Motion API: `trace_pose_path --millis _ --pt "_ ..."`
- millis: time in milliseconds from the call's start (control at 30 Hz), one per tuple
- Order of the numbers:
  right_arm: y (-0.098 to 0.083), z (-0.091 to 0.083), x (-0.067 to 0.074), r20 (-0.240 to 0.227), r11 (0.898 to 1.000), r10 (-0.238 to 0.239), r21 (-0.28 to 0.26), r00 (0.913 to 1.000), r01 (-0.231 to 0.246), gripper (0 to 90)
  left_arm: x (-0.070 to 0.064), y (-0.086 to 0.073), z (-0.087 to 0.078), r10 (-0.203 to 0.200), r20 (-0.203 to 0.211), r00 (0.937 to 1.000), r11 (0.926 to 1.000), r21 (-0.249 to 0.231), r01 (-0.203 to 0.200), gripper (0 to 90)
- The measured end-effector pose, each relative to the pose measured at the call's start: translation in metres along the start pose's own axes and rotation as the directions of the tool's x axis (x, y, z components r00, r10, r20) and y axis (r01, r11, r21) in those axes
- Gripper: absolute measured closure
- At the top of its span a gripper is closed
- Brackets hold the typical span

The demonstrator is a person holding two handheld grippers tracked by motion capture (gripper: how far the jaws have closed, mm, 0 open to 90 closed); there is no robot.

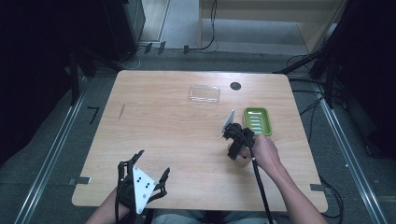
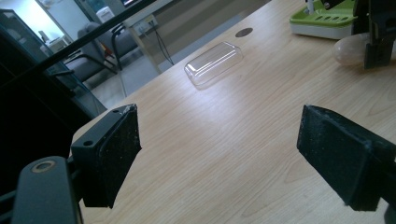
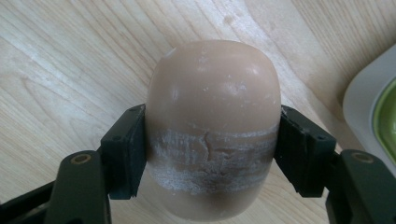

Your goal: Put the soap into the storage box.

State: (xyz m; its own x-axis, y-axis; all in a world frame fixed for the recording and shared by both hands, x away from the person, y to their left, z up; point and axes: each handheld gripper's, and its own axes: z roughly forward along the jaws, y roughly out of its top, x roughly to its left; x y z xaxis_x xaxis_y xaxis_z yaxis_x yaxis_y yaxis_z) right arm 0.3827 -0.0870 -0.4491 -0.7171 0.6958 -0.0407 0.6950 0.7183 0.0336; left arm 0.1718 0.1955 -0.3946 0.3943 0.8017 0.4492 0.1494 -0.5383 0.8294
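A beige oval soap bar lies on the wooden table, and my right gripper is shut on it, a pad pressed to each side. In the high view this gripper is at the table's right middle, just in front of a green soap dish. The dish's pale rim sits to the right of the soap. My left gripper is open near the front left edge with nothing between its pads. The left gripper view has the soap at far right.
A clear plastic lid lies upside-down toward the table's far side, also in the left gripper view. A dark round spot marks the table beyond it. Cables and stands run around the table on the floor.
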Motion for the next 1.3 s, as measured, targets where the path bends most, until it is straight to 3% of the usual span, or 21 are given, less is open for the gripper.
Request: trace_pose_path --millis 1300 --pt "-0.012 -0.013 -0.031 0.016 0.997 0.077 0.029 0.9969 -0.078 33.4 -0.001 0.000 0.000 0.008 0.003 1.0000 1.0000 -0.002 -0.008 14.0"
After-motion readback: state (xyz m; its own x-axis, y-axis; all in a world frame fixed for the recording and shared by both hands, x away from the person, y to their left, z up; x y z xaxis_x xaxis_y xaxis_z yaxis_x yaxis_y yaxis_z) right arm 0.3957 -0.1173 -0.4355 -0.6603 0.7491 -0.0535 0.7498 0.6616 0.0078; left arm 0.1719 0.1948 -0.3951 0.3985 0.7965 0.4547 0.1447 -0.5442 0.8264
